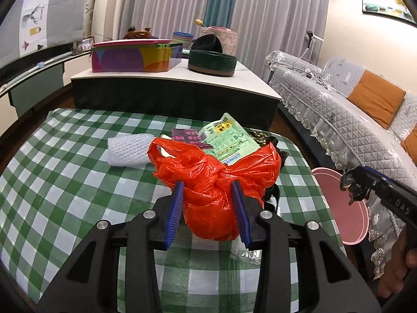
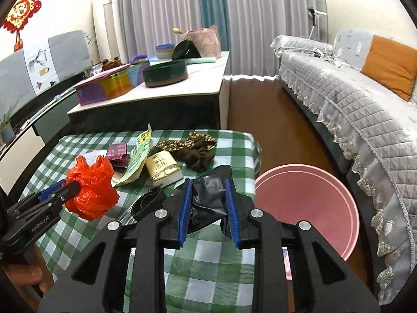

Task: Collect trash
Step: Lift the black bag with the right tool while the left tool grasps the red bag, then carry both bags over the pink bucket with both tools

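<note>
My left gripper (image 1: 208, 190) is shut on a crumpled red plastic bag (image 1: 219, 180) and holds it above the green checked table (image 1: 65, 182); the bag also shows in the right wrist view (image 2: 91, 190). My right gripper (image 2: 208, 190) is shut on a black plastic bag (image 2: 206, 203) near the table's right edge. A pink bin (image 2: 305, 208) stands on the floor to the right of the table. More trash lies on the table: a green pouch (image 2: 138, 156), a yellow packet (image 2: 163, 168), a dark pink wrapper (image 2: 117, 154), white foam netting (image 1: 127, 148), a black ring (image 2: 147, 202).
A brown patterned cloth (image 2: 192, 148) lies at the table's far side. A low white-topped table (image 2: 166, 91) behind holds a colourful box (image 2: 109, 86) and a dark green round tin (image 2: 165, 74). A grey covered sofa (image 2: 351, 99) runs along the right.
</note>
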A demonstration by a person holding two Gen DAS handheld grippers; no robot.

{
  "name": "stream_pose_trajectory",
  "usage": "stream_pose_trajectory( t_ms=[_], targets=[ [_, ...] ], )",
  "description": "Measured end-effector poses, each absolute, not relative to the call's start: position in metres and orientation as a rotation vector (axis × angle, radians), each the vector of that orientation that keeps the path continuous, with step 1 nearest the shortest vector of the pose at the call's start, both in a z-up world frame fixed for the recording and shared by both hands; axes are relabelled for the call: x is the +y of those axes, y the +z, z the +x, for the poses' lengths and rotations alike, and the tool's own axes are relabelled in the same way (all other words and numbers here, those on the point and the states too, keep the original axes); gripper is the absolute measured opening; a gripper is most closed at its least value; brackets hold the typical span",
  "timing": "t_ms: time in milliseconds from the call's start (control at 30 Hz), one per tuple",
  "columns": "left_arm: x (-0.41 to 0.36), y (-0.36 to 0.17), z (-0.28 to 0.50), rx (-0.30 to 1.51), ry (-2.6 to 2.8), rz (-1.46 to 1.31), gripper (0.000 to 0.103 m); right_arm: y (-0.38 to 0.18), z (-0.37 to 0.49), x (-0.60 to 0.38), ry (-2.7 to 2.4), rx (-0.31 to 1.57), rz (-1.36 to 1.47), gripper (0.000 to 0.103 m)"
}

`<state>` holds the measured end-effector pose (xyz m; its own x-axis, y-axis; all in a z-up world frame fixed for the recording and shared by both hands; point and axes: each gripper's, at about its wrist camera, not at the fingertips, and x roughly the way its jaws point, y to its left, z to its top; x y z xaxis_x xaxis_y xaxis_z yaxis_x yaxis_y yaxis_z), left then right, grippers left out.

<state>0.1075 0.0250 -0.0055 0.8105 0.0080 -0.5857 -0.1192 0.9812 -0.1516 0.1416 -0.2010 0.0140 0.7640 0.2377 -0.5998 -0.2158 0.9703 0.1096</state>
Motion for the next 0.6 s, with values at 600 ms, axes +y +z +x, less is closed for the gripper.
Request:
stream_pose_trajectory(
  t_ms=[600],
  targets=[
    [-0.023, 0.003, 0.115, 0.599, -0.016, -0.16, 0.037, 0.032, 0.127, -0.256, 0.135, 0.589, 0.064, 0.026]
  ],
)
